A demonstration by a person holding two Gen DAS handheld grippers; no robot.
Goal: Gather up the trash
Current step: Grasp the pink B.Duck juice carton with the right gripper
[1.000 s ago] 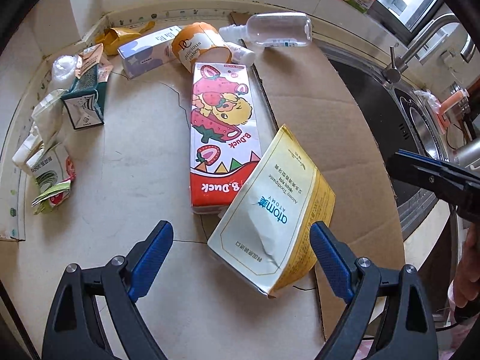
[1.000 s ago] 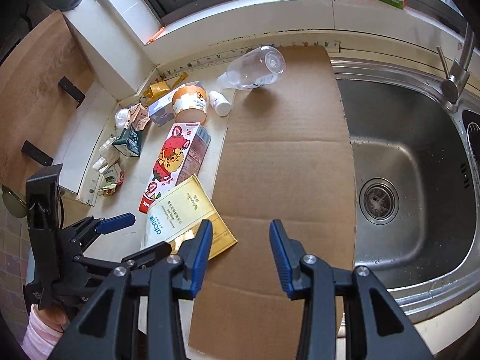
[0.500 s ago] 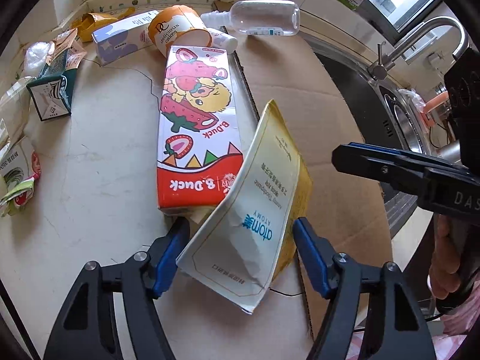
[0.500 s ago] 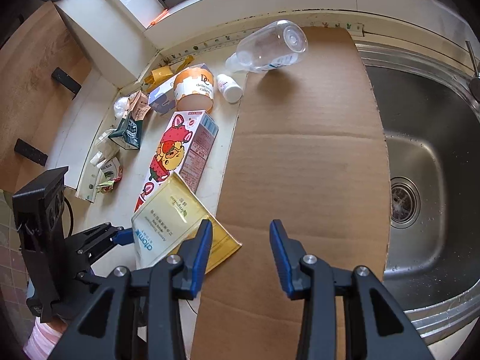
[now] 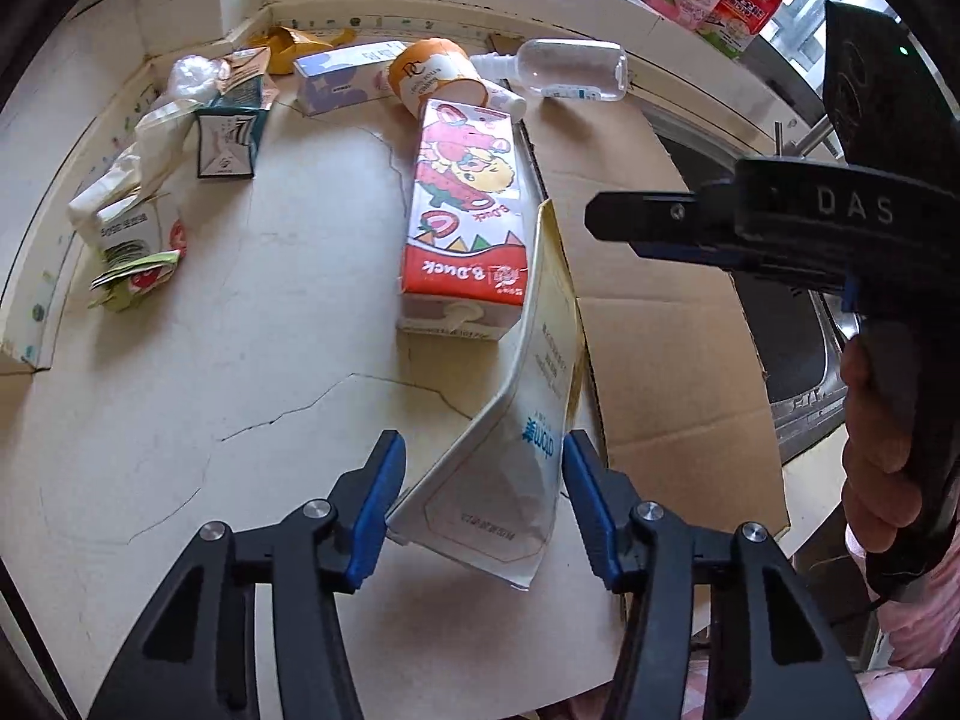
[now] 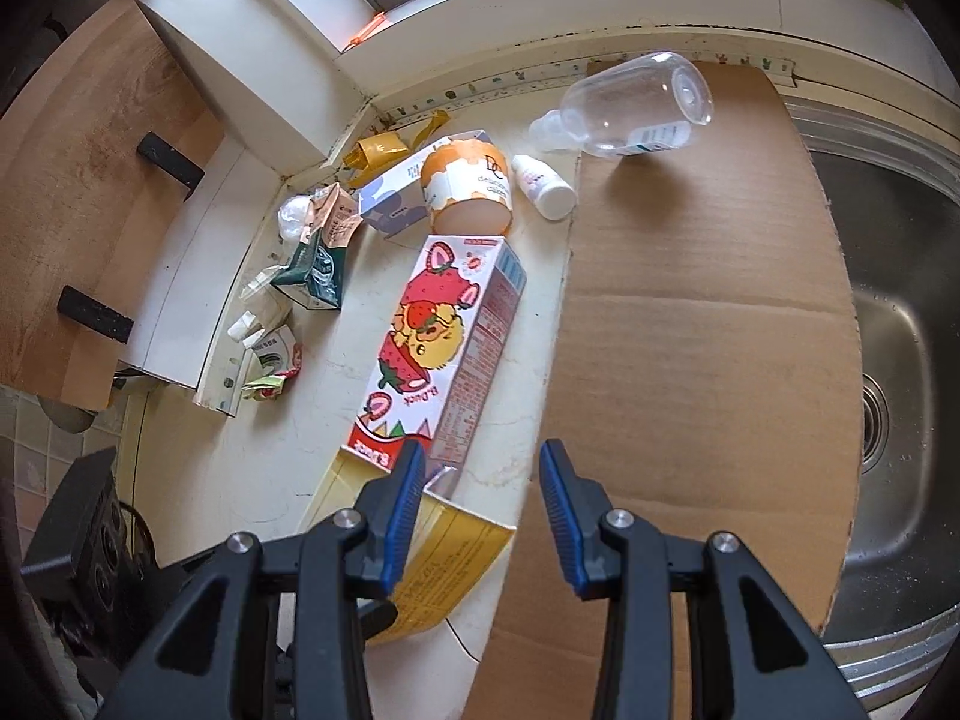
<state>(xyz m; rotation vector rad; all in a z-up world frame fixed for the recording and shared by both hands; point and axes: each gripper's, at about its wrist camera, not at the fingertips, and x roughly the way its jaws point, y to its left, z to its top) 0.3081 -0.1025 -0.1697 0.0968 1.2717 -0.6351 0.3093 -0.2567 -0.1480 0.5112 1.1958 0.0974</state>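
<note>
The left tongs stand apart around the near end of the pouch, which leans tilted against the milk carton on the counter. Best to close squarely on the pouch's stiff bottom edge, since the thin film could buckle and slip. The right tongs hover apart and empty just right of the carton, beyond which lie a cup and a bottle.

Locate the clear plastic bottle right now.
In the right wrist view the clear plastic bottle lies on its side at the far end of the brown cardboard sheet, near the back wall, beside the small white bottle.
</note>
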